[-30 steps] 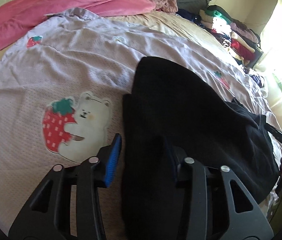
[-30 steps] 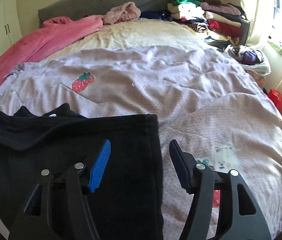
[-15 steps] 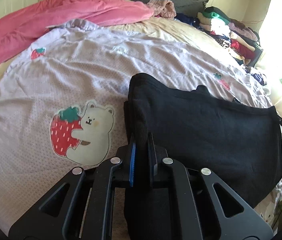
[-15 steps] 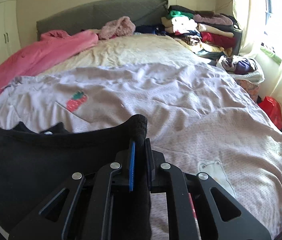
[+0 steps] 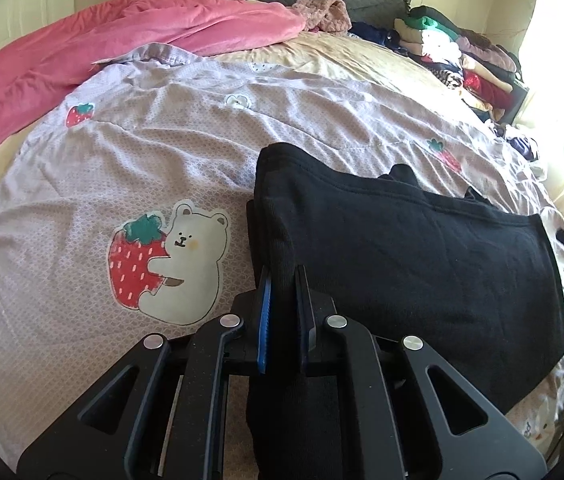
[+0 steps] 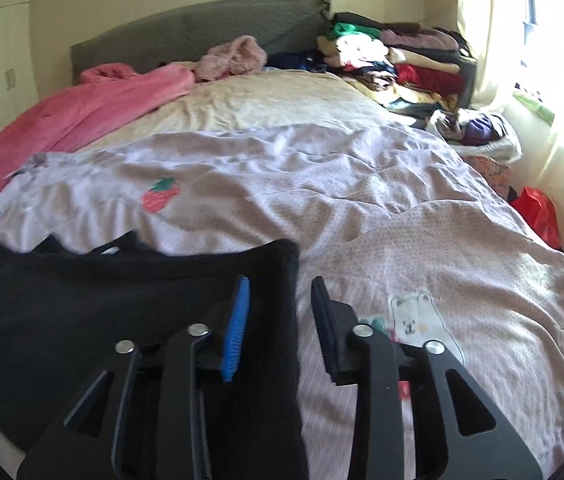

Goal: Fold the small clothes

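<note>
A small black garment lies on the lilac strawberry-print quilt. In the left wrist view my left gripper is shut on the garment's left edge, with a fold of black cloth pinched between the blue pad and the black pad. In the right wrist view the same garment lies flat at lower left. My right gripper is open, its fingers straddling the garment's right edge, with nothing pinched. The quilt spreads to the right of it.
A pink blanket lies along the bed's far left. A grey headboard cushion stands at the back. A pile of folded clothes sits at the back right. A red bag lies beside the bed near the window.
My right gripper, shut on the garment's right edge half a second ago, has opened and let the cloth drop flat. My left gripper stays shut on the left edge.
</note>
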`<control>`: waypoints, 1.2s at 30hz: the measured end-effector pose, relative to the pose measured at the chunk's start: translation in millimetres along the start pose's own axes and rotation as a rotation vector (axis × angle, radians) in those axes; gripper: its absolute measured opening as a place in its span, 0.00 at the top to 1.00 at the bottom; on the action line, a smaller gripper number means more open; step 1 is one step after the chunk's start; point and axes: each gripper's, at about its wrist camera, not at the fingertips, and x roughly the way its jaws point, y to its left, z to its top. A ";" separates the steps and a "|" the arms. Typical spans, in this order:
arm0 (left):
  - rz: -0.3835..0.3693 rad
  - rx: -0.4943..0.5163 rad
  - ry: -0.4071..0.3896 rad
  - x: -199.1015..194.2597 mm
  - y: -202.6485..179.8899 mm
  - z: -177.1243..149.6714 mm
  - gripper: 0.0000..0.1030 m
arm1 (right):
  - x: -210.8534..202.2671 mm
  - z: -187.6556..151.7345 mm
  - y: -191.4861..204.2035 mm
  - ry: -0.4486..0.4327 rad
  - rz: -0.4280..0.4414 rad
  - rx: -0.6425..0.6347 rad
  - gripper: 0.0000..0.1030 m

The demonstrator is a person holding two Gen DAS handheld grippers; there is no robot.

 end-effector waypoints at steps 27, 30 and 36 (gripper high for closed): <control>0.069 0.080 0.099 1.6 -20.0 -33.7 0.83 | -48.1 -93.9 49.4 0.222 0.123 -0.133 0.58; 0.038 0.057 0.095 -6.3 -13.9 -30.8 0.83 | -63.5 -87.4 53.7 0.188 0.166 -0.140 0.50; 0.045 0.026 0.031 -29.5 2.0 -22.6 0.63 | -95.3 -72.5 82.2 0.098 0.257 -0.187 0.39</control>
